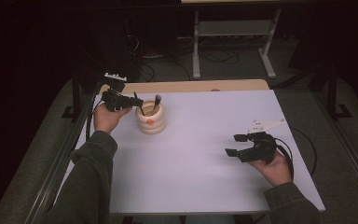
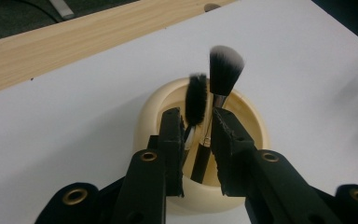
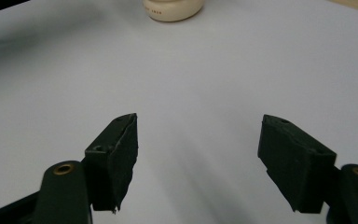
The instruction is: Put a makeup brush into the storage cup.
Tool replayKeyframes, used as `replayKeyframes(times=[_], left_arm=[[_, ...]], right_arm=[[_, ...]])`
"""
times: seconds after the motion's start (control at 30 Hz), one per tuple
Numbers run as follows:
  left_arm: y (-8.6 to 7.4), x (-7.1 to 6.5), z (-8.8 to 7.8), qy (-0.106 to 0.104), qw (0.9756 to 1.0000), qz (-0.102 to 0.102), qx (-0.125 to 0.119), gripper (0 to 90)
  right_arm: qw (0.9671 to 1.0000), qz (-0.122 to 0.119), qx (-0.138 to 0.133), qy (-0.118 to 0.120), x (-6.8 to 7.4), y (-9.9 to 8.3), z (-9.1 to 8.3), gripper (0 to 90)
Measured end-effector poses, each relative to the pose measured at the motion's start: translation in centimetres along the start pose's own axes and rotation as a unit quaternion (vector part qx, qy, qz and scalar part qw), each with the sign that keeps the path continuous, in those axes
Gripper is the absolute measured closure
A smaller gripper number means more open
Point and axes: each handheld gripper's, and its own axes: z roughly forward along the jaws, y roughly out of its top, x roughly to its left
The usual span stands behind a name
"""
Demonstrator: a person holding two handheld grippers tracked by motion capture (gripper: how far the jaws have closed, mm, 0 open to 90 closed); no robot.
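A cream ribbed cup (image 1: 150, 122) stands on the white table top (image 1: 200, 168) toward the back left. Two makeup brushes stand in the cup (image 2: 249, 123), bristles up: one with a black head (image 2: 196, 95), one with a white-tipped head (image 2: 224, 67). My left gripper (image 1: 137, 101) reaches over the cup's rim from the left. Its jaws (image 2: 198, 116) stand a little apart around the brush handles, and a gap shows beside the pads. Far off at the right front, my right gripper (image 1: 233, 144) hangs wide open over bare table (image 3: 198, 135), with the cup (image 3: 172, 10) well ahead of it.
A pale wooden strip (image 1: 191, 86) runs along the table's far edge (image 2: 51, 42). Beyond it is a dark floor with cables and a metal stand (image 1: 233, 32). Metal rails flank the table left and right. The person's forearms come in from the bottom.
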Motion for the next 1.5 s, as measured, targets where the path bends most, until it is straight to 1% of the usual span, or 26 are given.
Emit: replayKeyframes(times=[0.07,0.1,0.13,0.23,0.4,0.5,0.53,0.57,0.63,0.7,0.8,0.9,0.97,1.0,1.07,1.1,1.13,1.23,1.3,1.47,1.5], left_arm=[[-0.1,0.1,-0.2,0.002,1.0000,0.003,0.001,69.2],[-0.2,0.1,-0.2,0.002,1.0000,0.000,-0.004,67.2],[-0.3,0.1,-0.4,0.003,1.0000,0.003,-0.002,66.8],[-0.6,0.2,-0.7,0.006,1.0000,0.000,-0.002,63.3],[-1.1,0.2,-0.9,0.007,1.0000,-0.003,-0.003,60.2],[-1.6,0.1,-1.1,0.004,1.0000,-0.003,-0.004,59.4],[-1.6,0.2,-1.2,0.006,1.0000,0.001,-0.001,59.2],[-1.7,0.1,-1.3,0.004,1.0000,-0.002,-0.004,58.7],[-1.8,0.1,-1.5,0.004,1.0000,0.004,0.000,58.3],[-1.8,-0.1,-1.5,0.001,1.0000,0.002,-0.005,57.5],[-1.9,-0.2,-1.7,0.001,1.0000,0.006,-0.003,56.3],[-2.2,-0.5,-1.7,-0.002,1.0000,0.006,-0.007,55.1],[-2.5,-0.7,-1.7,-0.002,0.9999,0.013,-0.003,54.6],[-2.6,-0.8,-1.6,-0.003,0.9999,0.009,-0.004,54.4],[-2.8,-0.9,-1.7,-0.005,0.9999,0.010,-0.005,53.7],[-3.0,-1.0,-1.7,-0.006,0.9999,0.009,-0.006,53.6],[-3.0,-1.0,-1.7,-0.005,0.9999,0.014,-0.004,53.5],[-3.2,-1.1,-1.8,-0.006,0.9999,0.013,-0.007,53.2],[-3.3,-1.1,-1.9,-0.006,0.9998,0.017,-0.005,53.1],[-3.6,-1.3,-1.9,-0.010,0.9998,0.012,-0.010,52.8],[-3.7,-1.3,-1.9,-0.011,0.9998,0.016,-0.007,52.6]], right_arm=[[1.0000,-0.001,-0.001,0.000,0.1,0.0,0.0,27.5],[1.0000,-0.001,-0.002,0.000,0.1,0.0,0.0,27.5],[1.0000,-0.002,-0.001,-0.001,0.1,0.0,0.0,27.5],[1.0000,0.000,-0.002,-0.001,0.1,0.0,0.0,27.5],[1.0000,-0.002,-0.004,-0.004,0.0,0.0,0.0,27.5],[1.0000,-0.001,-0.005,-0.004,0.0,0.0,0.0,27.4],[1.0000,-0.001,-0.005,-0.005,0.0,0.0,-0.1,27.4],[1.0000,0.000,-0.005,-0.005,0.0,0.0,-0.1,27.3],[1.0000,-0.001,-0.006,-0.007,0.0,0.0,-0.1,27.2],[0.9999,-0.002,-0.008,-0.007,-0.1,0.0,-0.2,27.0],[0.9999,0.003,-0.007,-0.010,-0.2,0.0,-0.2,26.7],[0.9999,0.003,-0.008,-0.014,-0.2,0.0,-0.3,26.0],[0.9998,0.003,-0.008,-0.016,-0.2,0.0,-0.3,25.9],[0.9998,0.004,-0.008,-0.018,-0.2,0.0,-0.3,25.9],[0.9998,0.006,-0.006,-0.020,-0.1,0.0,-0.3,25.7],[0.9998,0.001,-0.006,-0.021,-0.1,0.0,-0.4,25.7],[0.9998,0.002,-0.006,-0.021,-0.1,0.0,-0.4,25.7],[0.9997,0.004,-0.007,-0.024,-0.2,0.0,-0.4,25.7],[0.9997,0.003,-0.006,-0.024,-0.2,0.0,-0.4,25.7],[0.9996,0.004,-0.006,-0.026,-0.2,0.0,-0.4,25.6],[0.9996,0.004,-0.006,-0.026,-0.2,0.0,-0.4,25.5]])
